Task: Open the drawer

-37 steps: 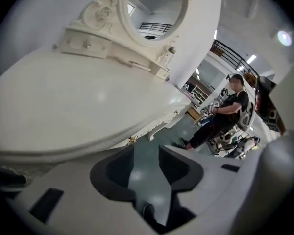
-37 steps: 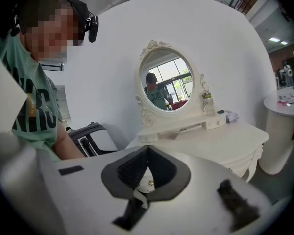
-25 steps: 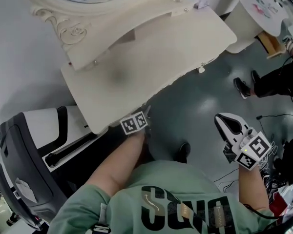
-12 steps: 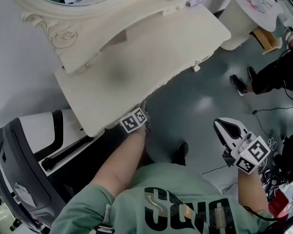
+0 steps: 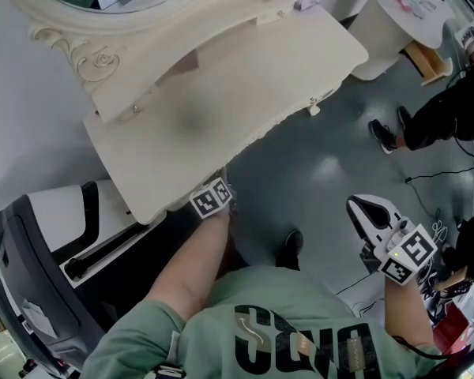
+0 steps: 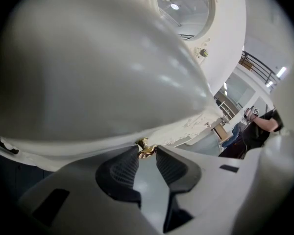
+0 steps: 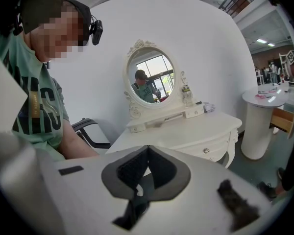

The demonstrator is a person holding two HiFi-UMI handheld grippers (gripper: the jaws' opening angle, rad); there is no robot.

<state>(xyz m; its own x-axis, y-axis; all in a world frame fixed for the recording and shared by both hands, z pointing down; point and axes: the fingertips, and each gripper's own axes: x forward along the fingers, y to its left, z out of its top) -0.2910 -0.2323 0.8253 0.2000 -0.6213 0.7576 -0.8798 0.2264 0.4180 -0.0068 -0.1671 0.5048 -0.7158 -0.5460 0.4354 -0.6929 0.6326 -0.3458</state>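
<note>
Left gripper [image 6: 147, 153] angled down, jaws just closing on brass knob [image 6: 146, 148]

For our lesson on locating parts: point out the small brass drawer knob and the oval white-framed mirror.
small brass drawer knob [image 6: 146, 150]: left gripper view, on its head.
oval white-framed mirror [image 7: 151, 80]: right gripper view, centre of the glass.
</note>
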